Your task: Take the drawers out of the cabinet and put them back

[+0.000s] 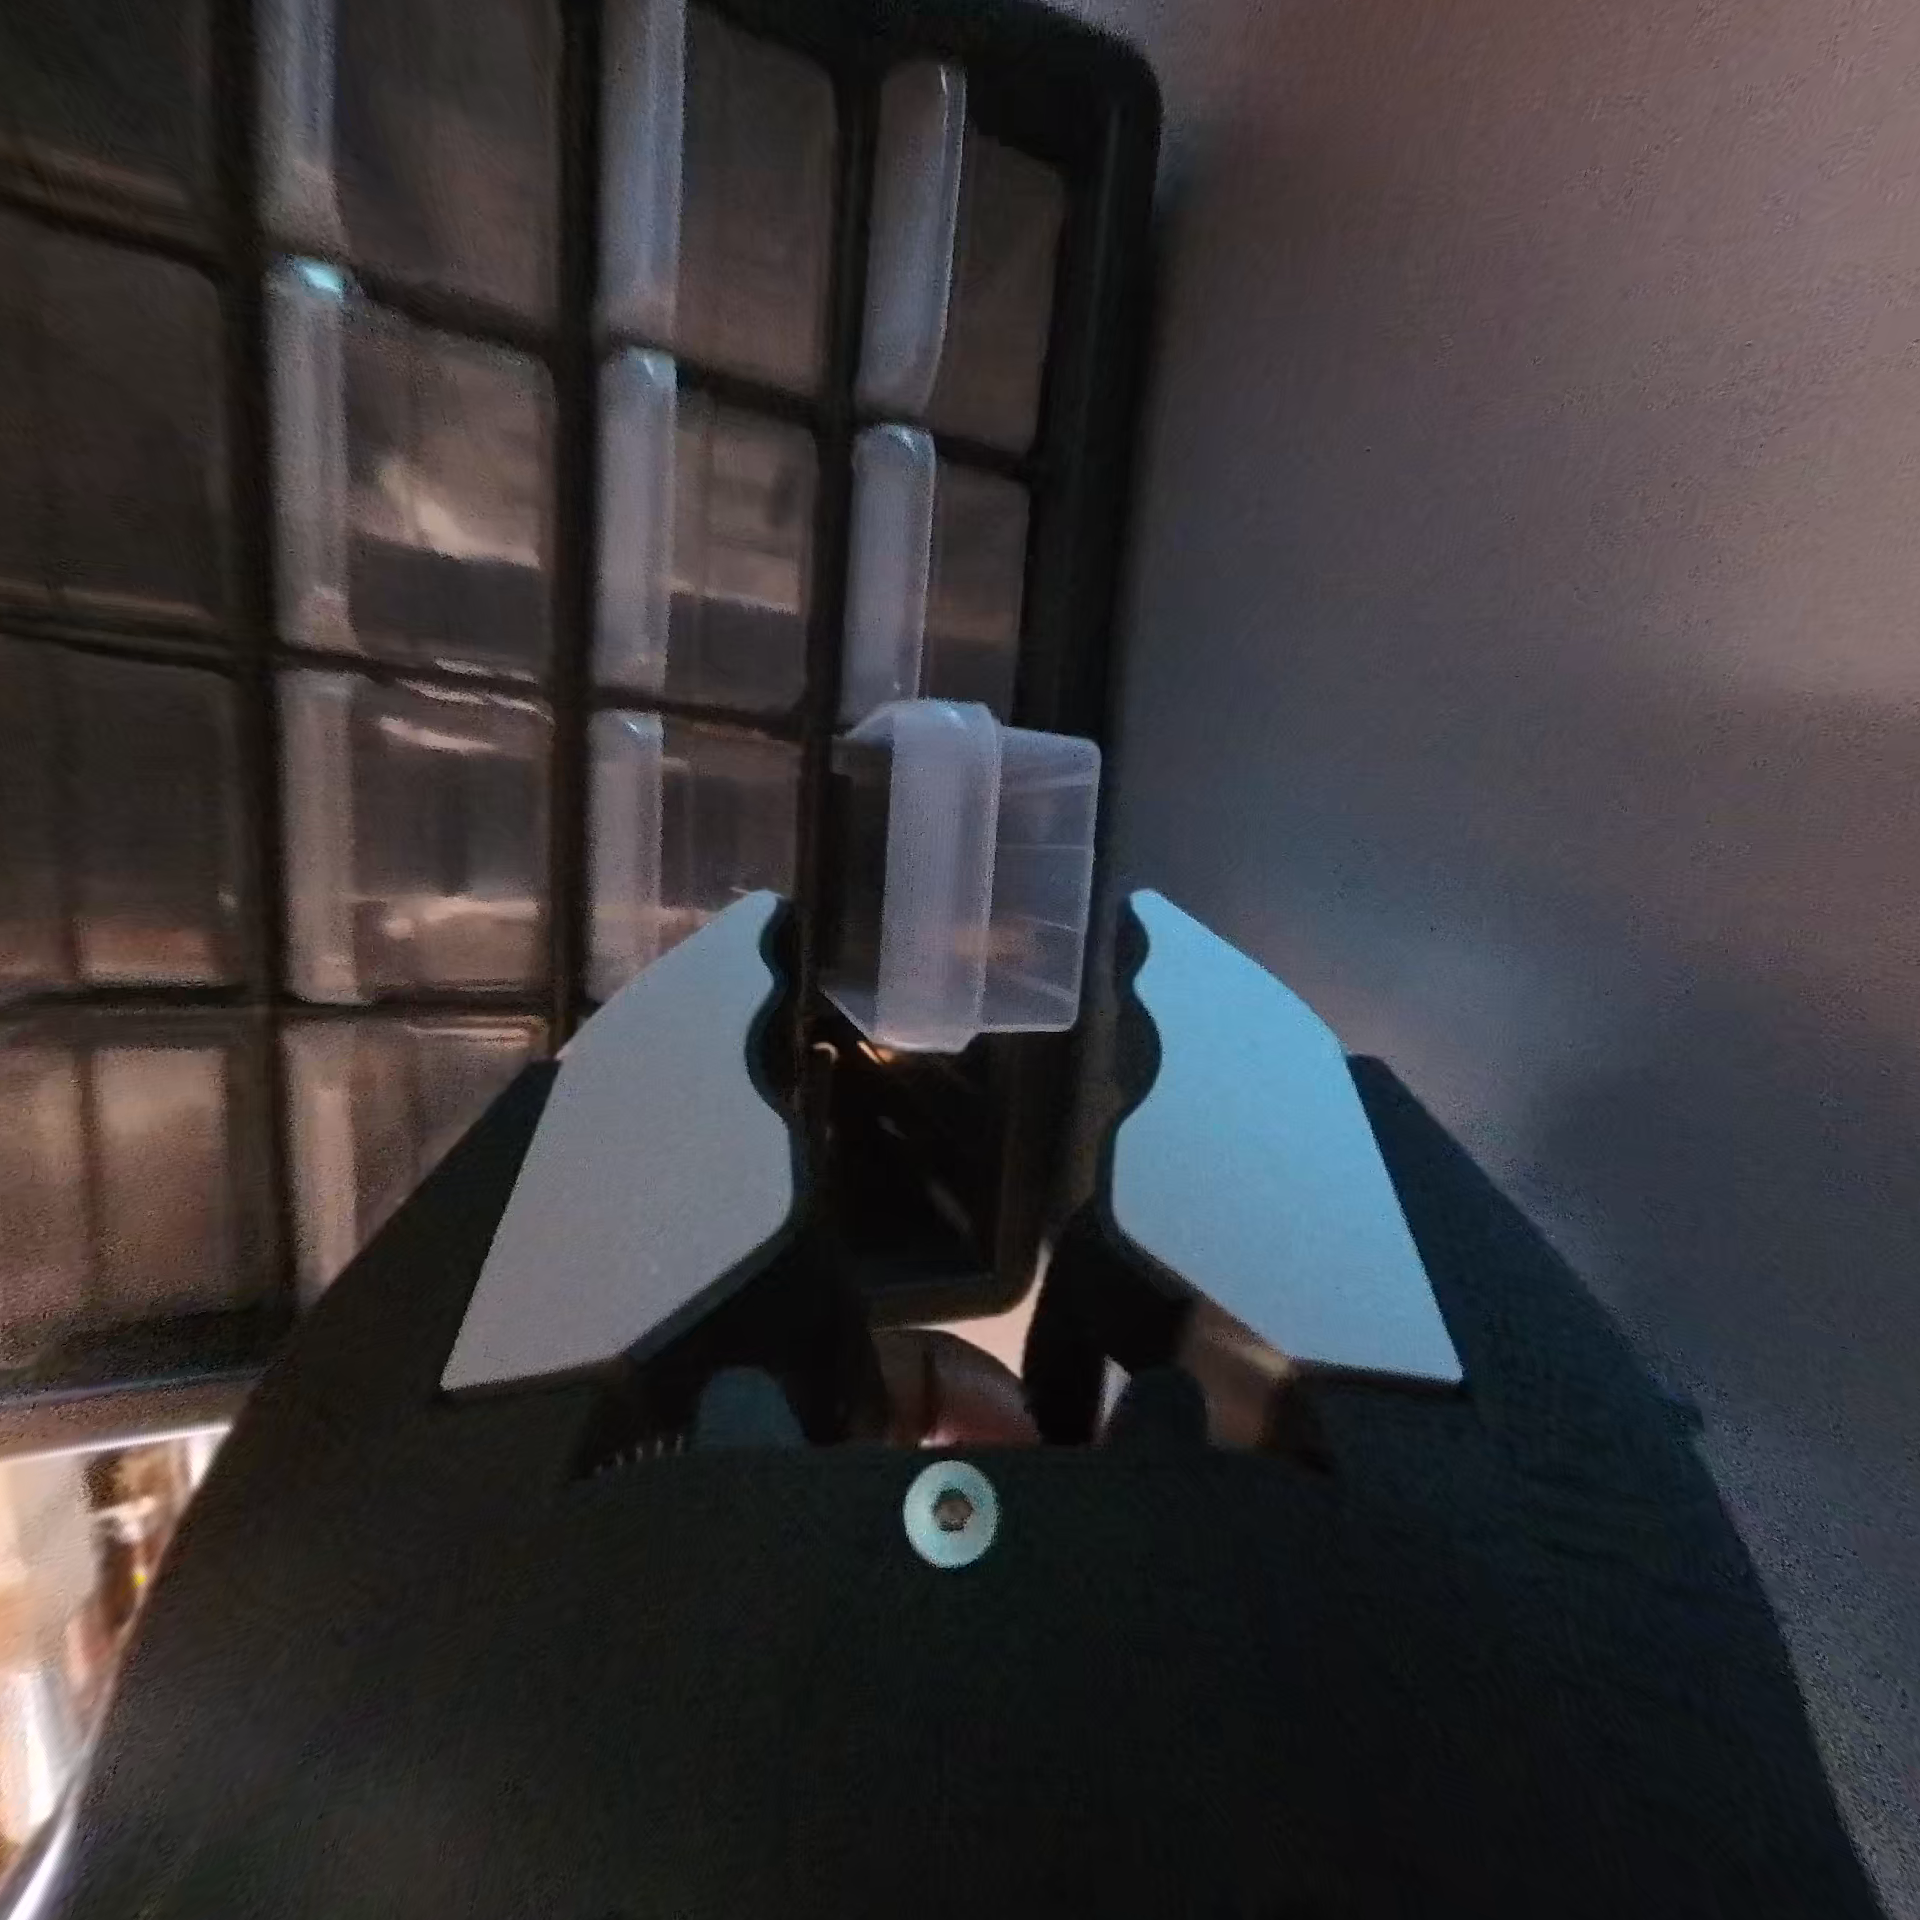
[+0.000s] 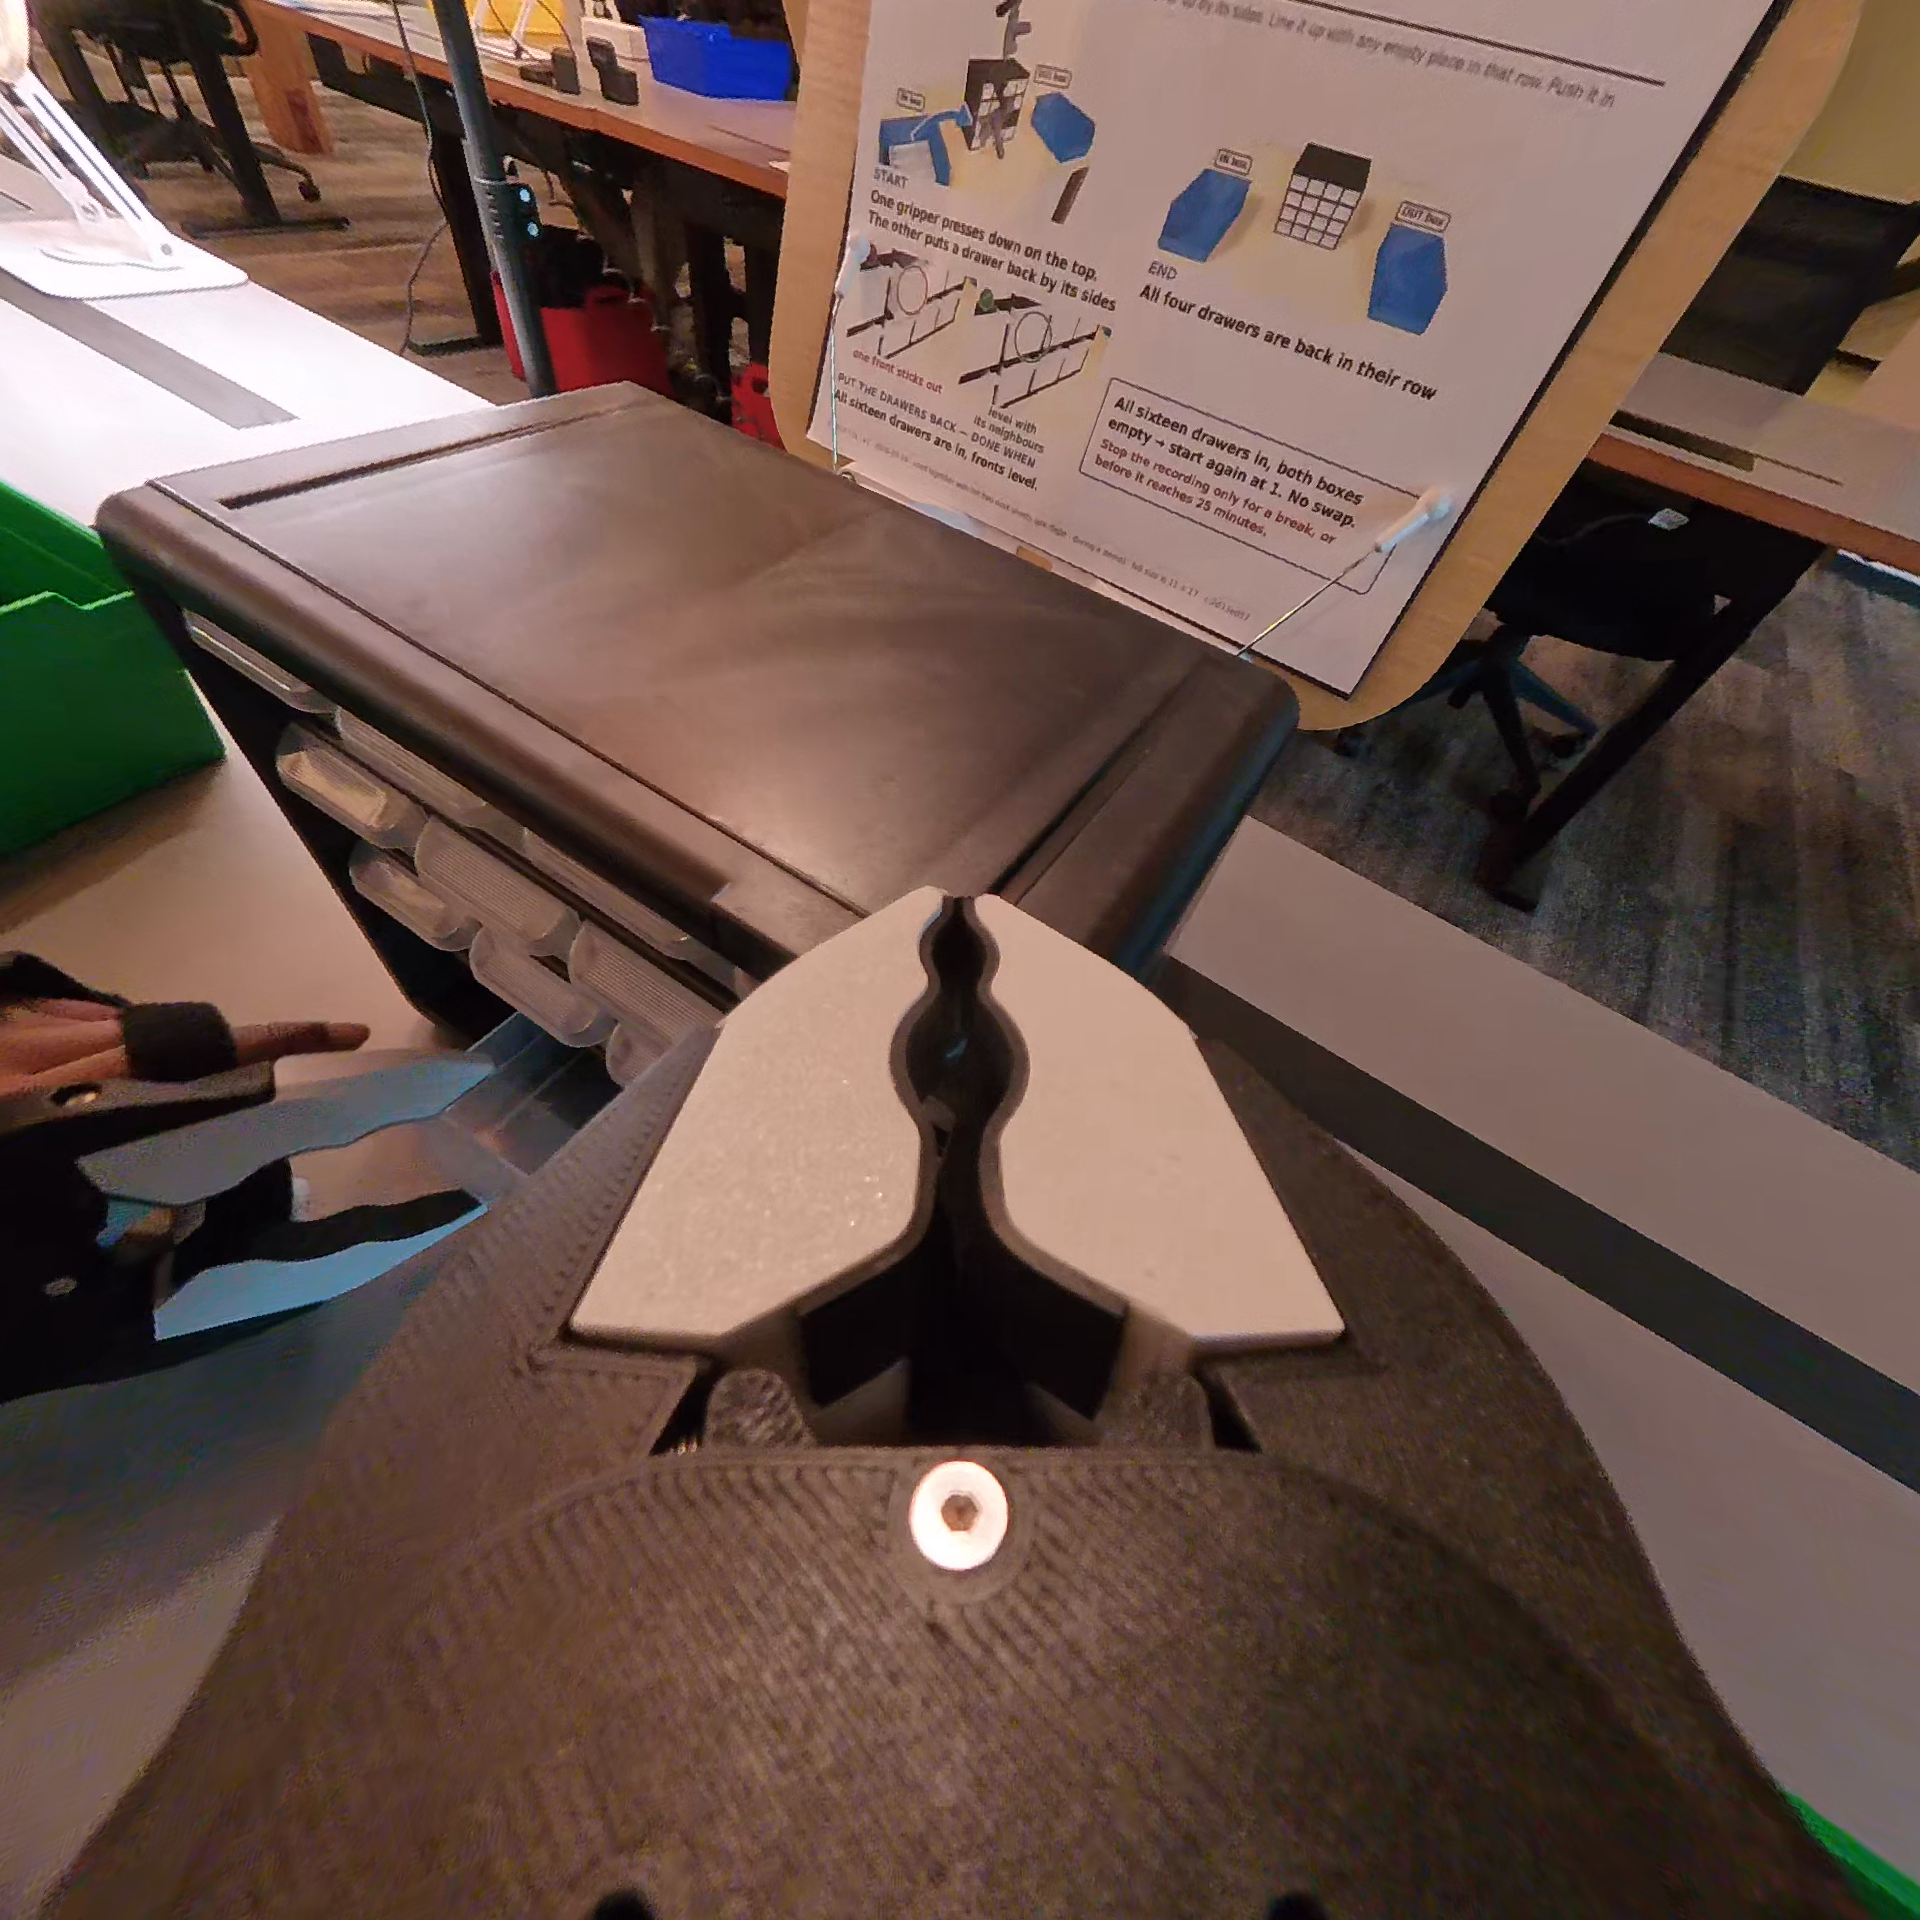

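Observation:
The black cabinet [image 1: 1132, 312] fills the left wrist view with its grid of clear drawers. One clear drawer [image 1: 966, 873] sticks partly out of the edge column, beside an empty dark slot [image 1: 925, 1164]. My left gripper [image 1: 956, 914] is open, its fingers either side of that drawer with small gaps. In the right wrist view my right gripper [image 2: 961, 909] is shut and empty, its tips at the front edge of the cabinet top [image 2: 675, 623]. The left gripper [image 2: 457, 1143] shows there too, low at the cabinet front around the protruding drawer [image 2: 520, 1081].
A green bin [image 2: 73, 686] stands left of the cabinet on the grey table [image 2: 1507, 1403]. An instruction board [image 2: 1195, 260] stands behind the cabinet. A gloved hand [image 2: 156, 1039] holds the left gripper. Desks and chairs stand farther back.

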The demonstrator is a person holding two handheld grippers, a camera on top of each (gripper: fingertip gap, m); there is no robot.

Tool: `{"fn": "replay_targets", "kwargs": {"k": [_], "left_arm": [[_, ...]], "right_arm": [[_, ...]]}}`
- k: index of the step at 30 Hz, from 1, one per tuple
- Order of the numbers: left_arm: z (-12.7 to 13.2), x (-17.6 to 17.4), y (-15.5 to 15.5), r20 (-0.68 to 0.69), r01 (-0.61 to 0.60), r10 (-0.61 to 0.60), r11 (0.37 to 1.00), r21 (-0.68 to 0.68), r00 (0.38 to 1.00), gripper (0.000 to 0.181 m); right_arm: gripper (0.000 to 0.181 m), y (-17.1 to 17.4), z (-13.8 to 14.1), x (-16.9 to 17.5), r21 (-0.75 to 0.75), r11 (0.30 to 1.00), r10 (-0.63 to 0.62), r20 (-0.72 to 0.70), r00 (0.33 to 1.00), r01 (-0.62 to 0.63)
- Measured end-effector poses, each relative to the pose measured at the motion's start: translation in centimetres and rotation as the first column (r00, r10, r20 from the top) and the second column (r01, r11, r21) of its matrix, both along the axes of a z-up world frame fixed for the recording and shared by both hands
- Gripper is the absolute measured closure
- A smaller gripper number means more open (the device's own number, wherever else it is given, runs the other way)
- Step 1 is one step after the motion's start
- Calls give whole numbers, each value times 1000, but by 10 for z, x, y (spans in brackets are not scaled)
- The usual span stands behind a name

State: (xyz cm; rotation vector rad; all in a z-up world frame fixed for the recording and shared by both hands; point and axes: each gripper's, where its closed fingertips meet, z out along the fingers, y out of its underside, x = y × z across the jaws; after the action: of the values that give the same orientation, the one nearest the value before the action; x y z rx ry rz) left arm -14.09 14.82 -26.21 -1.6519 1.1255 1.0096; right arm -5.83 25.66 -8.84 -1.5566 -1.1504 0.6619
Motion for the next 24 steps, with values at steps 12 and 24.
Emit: {"fn": "replay_targets", "kwargs": {"k": [12,24], "left_arm": [[-10,-7,0,-130,-16,7,998,-66,992,139],[-15,34,-61,-108,32,-53,983,-181,993,144]], "right_arm": [[180,0,0,0,14,1000,0,1,1000,0],[180,0,0,0,32,999,-9,15,1000,8]]}}
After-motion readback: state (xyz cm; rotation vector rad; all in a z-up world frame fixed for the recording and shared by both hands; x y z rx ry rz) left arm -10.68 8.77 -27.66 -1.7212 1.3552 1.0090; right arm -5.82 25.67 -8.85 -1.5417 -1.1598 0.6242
